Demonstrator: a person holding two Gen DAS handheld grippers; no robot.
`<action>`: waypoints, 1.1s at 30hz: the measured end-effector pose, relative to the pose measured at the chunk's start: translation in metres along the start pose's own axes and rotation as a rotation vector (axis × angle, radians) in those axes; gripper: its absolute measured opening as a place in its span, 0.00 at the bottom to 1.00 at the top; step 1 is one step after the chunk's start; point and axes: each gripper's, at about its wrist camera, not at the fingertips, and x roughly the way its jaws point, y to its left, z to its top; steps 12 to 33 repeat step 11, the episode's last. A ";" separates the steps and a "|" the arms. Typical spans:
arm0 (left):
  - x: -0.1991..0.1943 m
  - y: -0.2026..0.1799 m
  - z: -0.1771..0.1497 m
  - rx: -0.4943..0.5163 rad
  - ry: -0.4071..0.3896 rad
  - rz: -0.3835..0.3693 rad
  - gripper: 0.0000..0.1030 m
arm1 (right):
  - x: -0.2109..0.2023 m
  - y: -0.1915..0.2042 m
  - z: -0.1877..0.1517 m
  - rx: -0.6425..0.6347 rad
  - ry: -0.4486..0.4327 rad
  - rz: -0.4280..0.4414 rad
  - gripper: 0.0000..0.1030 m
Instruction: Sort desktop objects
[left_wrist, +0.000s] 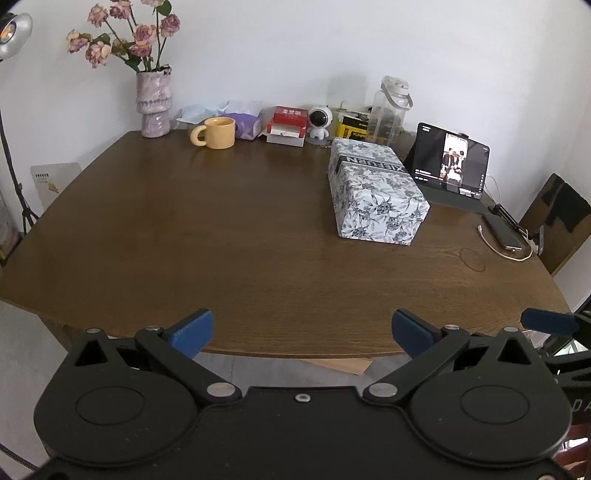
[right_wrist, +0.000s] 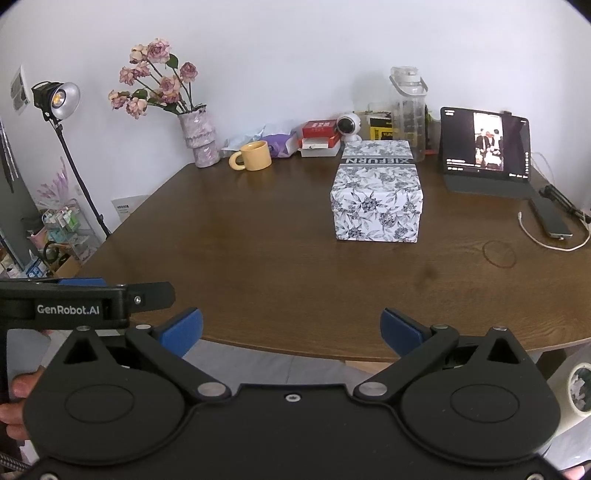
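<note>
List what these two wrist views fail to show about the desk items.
- Floral box: contents hidden in both views; its lid is shut.
- Yellow carton: left wrist view, largely covered by the clear bottle; print cut off.
- Tablet: screen text too small in both views.
- Purple pack: right wrist view, partly behind the yellow mug; label unreadable.
- Roll: right wrist view, cut by the frame edge.

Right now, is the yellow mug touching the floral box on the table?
Apart. The right wrist view shows the yellow mug near the back edge and the floral box well to its right, with bare brown table between them.
</note>
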 end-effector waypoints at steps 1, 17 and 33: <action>0.000 0.000 0.000 -0.001 -0.001 0.001 1.00 | 0.001 0.000 0.000 -0.001 0.003 0.001 1.00; -0.003 0.002 -0.001 -0.018 -0.016 0.001 1.00 | 0.001 -0.001 0.005 -0.010 -0.003 -0.005 1.00; -0.003 0.002 -0.001 -0.018 -0.016 0.001 1.00 | 0.001 -0.001 0.005 -0.010 -0.003 -0.005 1.00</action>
